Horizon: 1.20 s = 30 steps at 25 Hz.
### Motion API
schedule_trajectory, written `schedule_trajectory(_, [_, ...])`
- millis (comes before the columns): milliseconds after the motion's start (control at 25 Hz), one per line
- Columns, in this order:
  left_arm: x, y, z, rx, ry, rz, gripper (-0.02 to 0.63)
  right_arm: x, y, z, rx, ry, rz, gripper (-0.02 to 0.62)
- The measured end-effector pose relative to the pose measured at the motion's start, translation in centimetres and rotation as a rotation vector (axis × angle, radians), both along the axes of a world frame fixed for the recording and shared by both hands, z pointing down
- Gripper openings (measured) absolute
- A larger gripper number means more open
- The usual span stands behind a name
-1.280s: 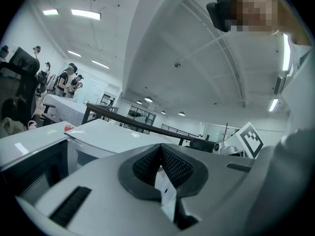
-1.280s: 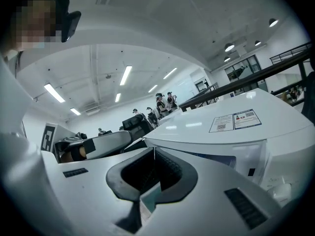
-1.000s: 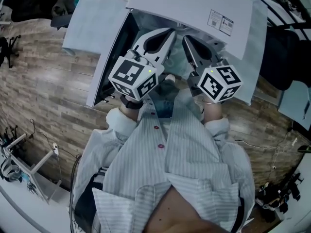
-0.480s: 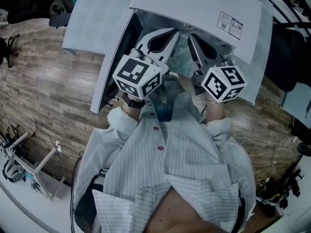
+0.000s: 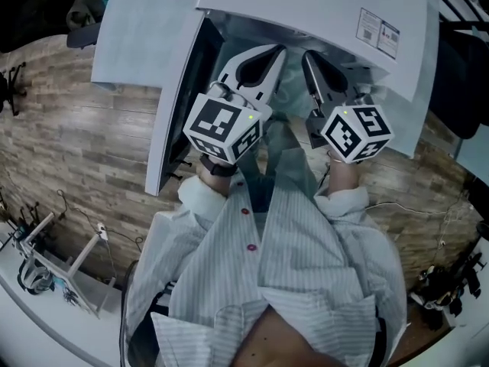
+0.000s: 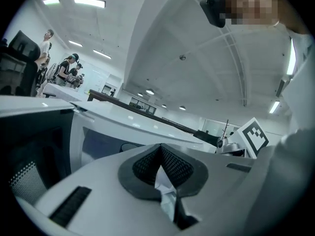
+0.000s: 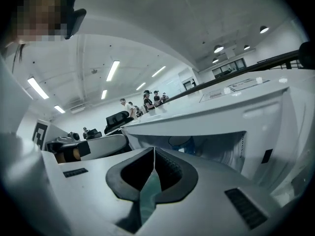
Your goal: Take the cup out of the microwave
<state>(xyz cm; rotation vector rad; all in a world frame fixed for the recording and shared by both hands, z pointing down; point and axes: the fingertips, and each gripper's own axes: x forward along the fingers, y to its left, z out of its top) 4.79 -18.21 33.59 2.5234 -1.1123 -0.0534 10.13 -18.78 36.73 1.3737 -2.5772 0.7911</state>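
While both grippers are held before the open white microwave (image 5: 306,6), the cup (image 7: 181,144) stands inside the cavity. The right gripper view shows it as a bluish vessel with a dark rim, apart from either gripper.

The left gripper (image 5: 280,50) has its fingers pressed together with nothing clamped between them. The right gripper (image 5: 309,56) is likewise closed and empty. Both point toward the cavity mouth, side by side.

The microwave door (image 5: 177,105) is swung open at the left of the head view. A rectangular label (image 5: 378,30) sits on the microwave's top near its right corner; its print is too small to read. Each marker cube, left (image 5: 223,127) and right (image 5: 357,132), bears black-and-white square patterns and no lettering.

The microwave rests on a white table (image 5: 134,44).
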Motion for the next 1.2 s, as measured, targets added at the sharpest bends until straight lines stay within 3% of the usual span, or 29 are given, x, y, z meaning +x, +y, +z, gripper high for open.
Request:
schedule_trajectory(680, [-0.1,-0.6,6.5,-0.048,-0.023,-0.022,0.009,0.0,-2.3,7.6,0.022,0.106,0.118,0.036])
schedule_trajectory(1080, [-0.9,-0.6,7.9,-0.062,-0.028,-0.027,0.009,0.6,-4.2,9.6,0.059,0.171,0.203,0.041])
schedule_trajectory(1200, [-1.0,-0.6,8.2,-0.068,-0.027,-0.027,0.009,0.5,-4.8,10.1,0.052,0.161,0.205,0.122])
